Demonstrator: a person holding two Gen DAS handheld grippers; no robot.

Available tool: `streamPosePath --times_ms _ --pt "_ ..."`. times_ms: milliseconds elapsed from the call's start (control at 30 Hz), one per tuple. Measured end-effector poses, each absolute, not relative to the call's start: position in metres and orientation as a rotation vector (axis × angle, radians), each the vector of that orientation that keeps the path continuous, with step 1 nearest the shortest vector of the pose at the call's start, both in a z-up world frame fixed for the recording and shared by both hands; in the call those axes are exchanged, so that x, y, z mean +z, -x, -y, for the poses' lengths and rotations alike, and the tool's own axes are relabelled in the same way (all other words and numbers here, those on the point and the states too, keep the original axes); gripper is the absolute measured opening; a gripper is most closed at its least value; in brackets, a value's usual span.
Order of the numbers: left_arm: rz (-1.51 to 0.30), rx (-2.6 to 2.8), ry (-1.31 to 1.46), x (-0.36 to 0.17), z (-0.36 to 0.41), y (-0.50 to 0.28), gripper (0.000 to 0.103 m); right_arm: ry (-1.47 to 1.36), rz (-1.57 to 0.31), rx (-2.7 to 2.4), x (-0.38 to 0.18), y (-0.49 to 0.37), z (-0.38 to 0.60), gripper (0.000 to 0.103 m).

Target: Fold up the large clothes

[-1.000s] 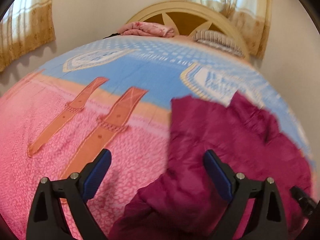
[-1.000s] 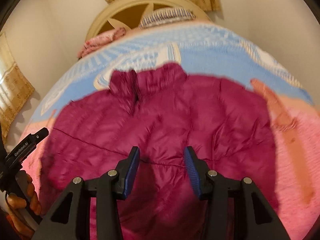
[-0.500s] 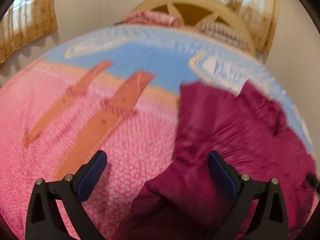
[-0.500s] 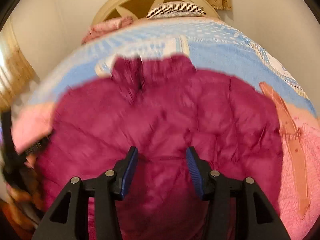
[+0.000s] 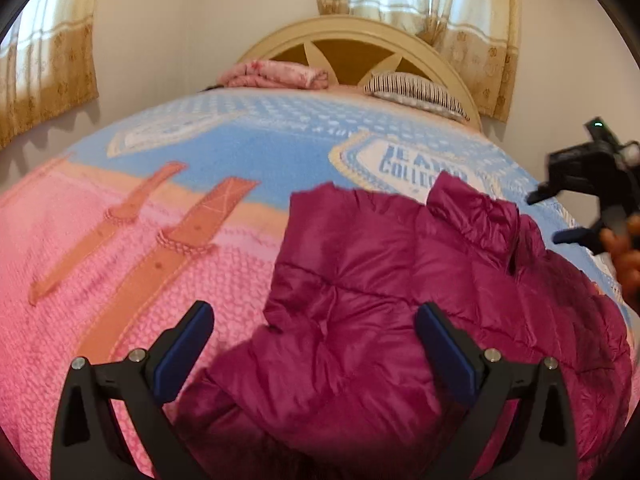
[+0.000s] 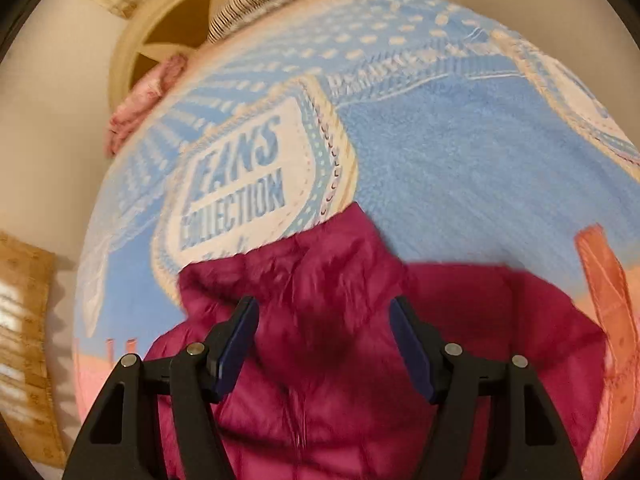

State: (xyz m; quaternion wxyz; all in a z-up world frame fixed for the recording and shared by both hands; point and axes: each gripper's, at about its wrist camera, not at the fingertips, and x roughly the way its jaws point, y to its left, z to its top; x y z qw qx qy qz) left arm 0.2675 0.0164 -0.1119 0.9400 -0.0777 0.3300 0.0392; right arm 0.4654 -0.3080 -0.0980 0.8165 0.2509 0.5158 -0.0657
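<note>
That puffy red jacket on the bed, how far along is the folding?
Partly done, it seems: the jacket lies bunched on the blanket, its near part doubled over in a thick roll. In hand: nothing. The left claw stands wide open over that roll, and the right claw, jaws just opening, hangs over the collar without gripping. Left: squaring it into a neat, flat bundle.

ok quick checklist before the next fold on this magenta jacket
1. Left hand-held gripper open, nothing pinched: ok.
2. Right hand-held gripper open, its jaws have just been opening, pads not pressing the fabric: ok.
3. Magenta jacket lying on the blanket: ok.
4. Collar lying flat: not ok, it stands bunched.
5. Jacket's near hem in view: cannot tell, cut off by the frame.
6. Right wrist view sharp: not ok, blurred.
</note>
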Motion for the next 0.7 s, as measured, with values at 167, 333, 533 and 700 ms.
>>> streamPosePath --times_ms 167,333,533,700 --pt "-0.673 0.083 0.215 -0.116 -0.024 -0.268 0.103 -0.545 -1.192 -0.203 -0.128 -0.505 0.301 0.068" --pt "-0.696 0.08 0.246 -0.12 -0.026 -0.27 0.103 -0.365 -1.272 -0.24 -0.141 -0.516 0.278 0.068" --pt "-0.692 0.082 0.257 -0.12 -0.027 -0.268 0.103 -0.355 -1.265 -0.204 -0.124 -0.491 0.288 0.01" --pt "-0.689 0.081 0.273 -0.12 -0.03 -0.267 0.103 -0.316 -1.222 -0.193 -0.101 -0.443 0.304 0.007"
